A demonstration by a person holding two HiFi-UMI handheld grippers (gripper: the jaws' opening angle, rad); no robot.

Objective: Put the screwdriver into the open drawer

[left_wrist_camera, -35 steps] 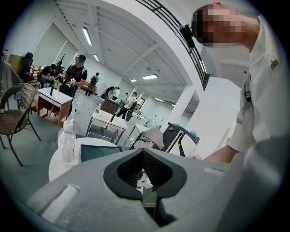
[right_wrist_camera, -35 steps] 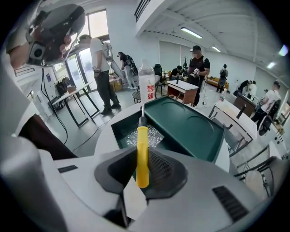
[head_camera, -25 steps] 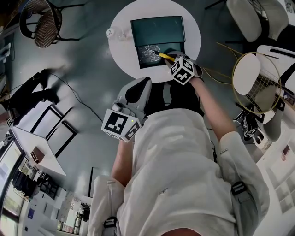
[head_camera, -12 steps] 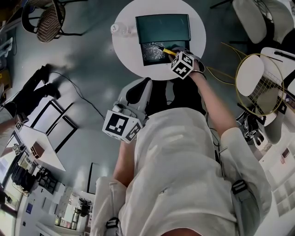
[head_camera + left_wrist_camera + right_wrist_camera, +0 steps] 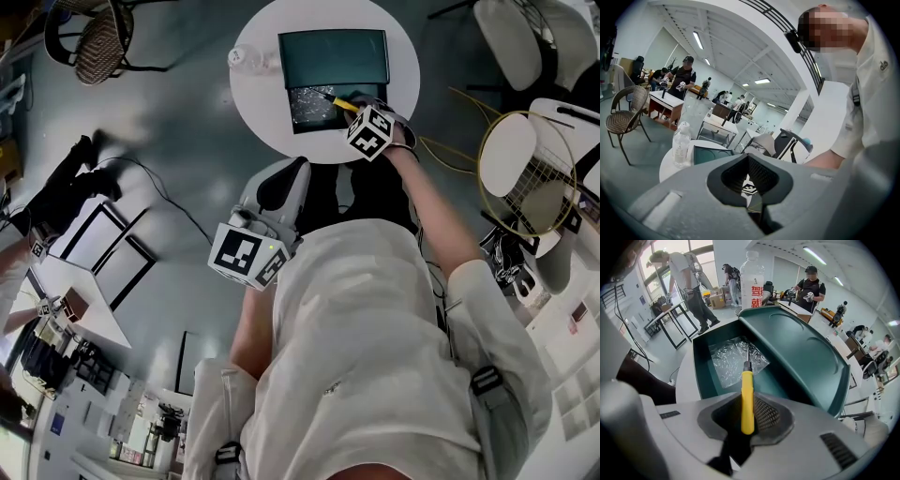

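Observation:
My right gripper (image 5: 747, 420) is shut on a yellow-handled screwdriver (image 5: 747, 397), whose metal tip points out over the open dark green drawer (image 5: 705, 366). A crumpled clear plastic bag (image 5: 733, 357) lies in the drawer's bottom. In the head view the right gripper (image 5: 361, 117) sits at the drawer's near right corner on the round white table (image 5: 258, 122), with the screwdriver (image 5: 339, 103) reaching over the drawer (image 5: 328, 106). My left gripper (image 5: 272, 202) hangs low beside the person's body, away from the table; its jaws (image 5: 754, 201) are closed with nothing between them.
A clear water bottle (image 5: 246, 59) stands on the table left of the green box (image 5: 333, 56); it shows behind the drawer (image 5: 752, 280) too. A wicker chair (image 5: 94, 42) stands at the left, a badminton racket (image 5: 520, 169) at the right. Other people stand at tables in the room.
The right gripper has carried the screwdriver slightly farther over the drawer. The left gripper has stayed in place.

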